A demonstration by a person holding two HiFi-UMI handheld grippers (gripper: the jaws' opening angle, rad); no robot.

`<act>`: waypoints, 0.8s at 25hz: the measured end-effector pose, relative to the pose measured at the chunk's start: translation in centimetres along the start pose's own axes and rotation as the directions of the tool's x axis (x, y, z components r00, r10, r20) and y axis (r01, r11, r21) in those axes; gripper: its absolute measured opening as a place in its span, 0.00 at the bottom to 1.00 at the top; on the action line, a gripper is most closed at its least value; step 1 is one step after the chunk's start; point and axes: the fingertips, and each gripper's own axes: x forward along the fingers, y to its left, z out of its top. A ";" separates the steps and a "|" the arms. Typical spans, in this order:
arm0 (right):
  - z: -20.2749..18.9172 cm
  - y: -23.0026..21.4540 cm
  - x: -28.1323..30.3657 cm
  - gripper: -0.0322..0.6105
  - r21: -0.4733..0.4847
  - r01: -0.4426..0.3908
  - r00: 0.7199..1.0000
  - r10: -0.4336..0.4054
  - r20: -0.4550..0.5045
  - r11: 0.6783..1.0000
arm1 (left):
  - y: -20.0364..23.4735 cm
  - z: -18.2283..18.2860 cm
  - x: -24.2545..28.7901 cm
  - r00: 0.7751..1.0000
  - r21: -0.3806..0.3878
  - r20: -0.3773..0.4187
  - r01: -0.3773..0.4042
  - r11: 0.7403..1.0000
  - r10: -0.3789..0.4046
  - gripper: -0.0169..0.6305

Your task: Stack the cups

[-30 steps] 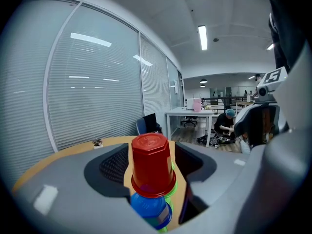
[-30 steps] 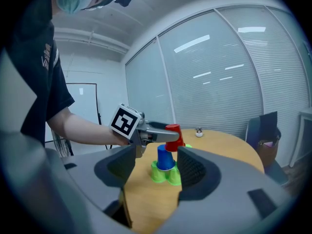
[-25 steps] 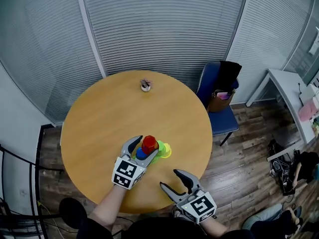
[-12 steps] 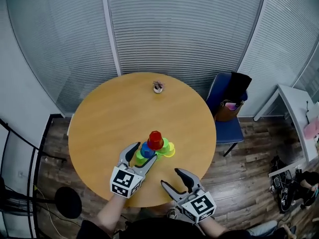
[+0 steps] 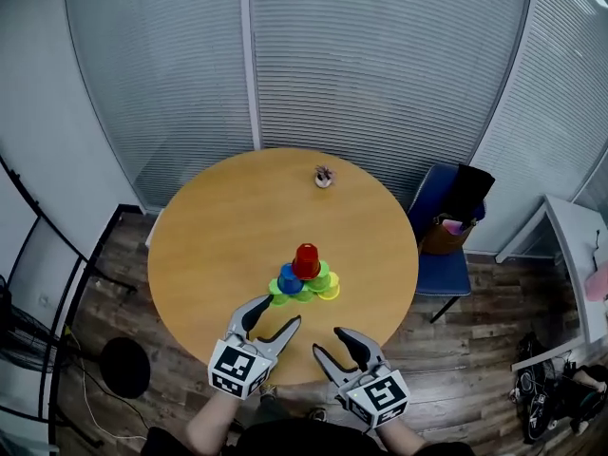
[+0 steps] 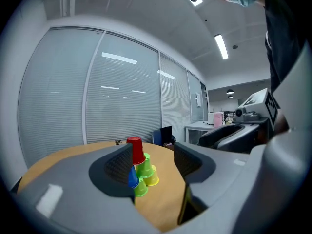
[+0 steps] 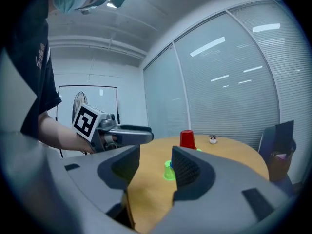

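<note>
The cups (image 5: 305,281) stand as a small pyramid near the middle of the round counter (image 5: 209,236), with a red cup (image 5: 307,258) on top. At the counter's 6 o'clock edge, clear of the pyramid, the left tongs (image 5: 277,312) and right tongs (image 5: 329,342) gape empty, their jaws having just closed slightly.

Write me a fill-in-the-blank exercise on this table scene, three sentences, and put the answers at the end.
The topmost cup of the pile is coloured ____.
The wooden table under the cups has a ____ top.
The chair beside the table has a ____ seat.
Missing words: red; round; blue.
</note>
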 end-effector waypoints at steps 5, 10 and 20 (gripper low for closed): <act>-0.3 0.7 -1.5 0.33 -0.012 -0.022 1.000 0.022 -0.011 1.000 | -2.6 0.3 -2.0 1.000 -0.013 0.020 -0.011 1.000 0.011 0.34; -0.8 1.5 -2.7 0.26 -0.014 -0.044 0.999 0.044 -0.019 0.999 | -5.0 -0.1 -3.6 1.000 -0.028 0.019 -0.014 1.000 0.015 0.19; -2.2 2.4 -4.4 0.16 0.000 -0.061 0.997 0.061 -0.052 0.998 | -8.3 -1.6 -6.4 1.000 -0.059 -0.018 -0.023 0.998 0.022 0.05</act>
